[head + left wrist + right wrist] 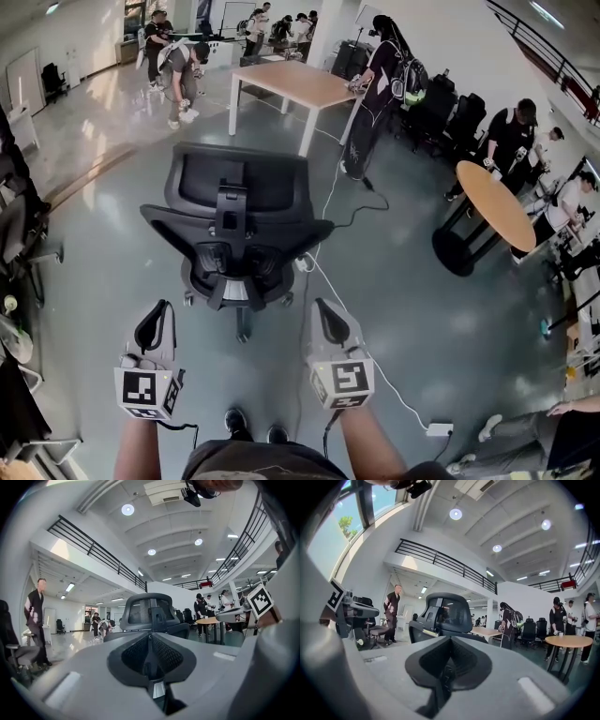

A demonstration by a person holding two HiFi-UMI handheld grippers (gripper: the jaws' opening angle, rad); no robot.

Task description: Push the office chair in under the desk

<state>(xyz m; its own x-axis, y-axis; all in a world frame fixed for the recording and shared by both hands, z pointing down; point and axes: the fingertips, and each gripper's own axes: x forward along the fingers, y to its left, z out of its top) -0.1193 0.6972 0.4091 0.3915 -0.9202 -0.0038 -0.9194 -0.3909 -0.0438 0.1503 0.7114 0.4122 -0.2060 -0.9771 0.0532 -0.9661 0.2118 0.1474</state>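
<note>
Two hand-held grippers, each with jaws closed on nothing, point level at the back of a black office chair (234, 234) in an open hall with a grey-green floor (394, 281). The chair stands just ahead of the left gripper (161, 311) and the right gripper (321, 309), apart from both, its mesh back turned toward them. Well beyond it, ahead and a little to the right, is the light wooden desk (291, 82) on white legs, with bare floor between chair and desk (a person in black with a backpack (380, 94) stands at the desk's right end). Far to the right of the right gripper stands a round wooden table (497, 202) on a black base, with people near it. Ahead and to the left, past the chair, another person (183, 84) bends toward the floor. A white cable (370, 345) crosses the floor from the chair's right side, passes close by the right gripper and ends at a white power strip (439, 429) behind it and to its right. Each gripper's cube bears black-and-white square markers (145, 389).
</note>
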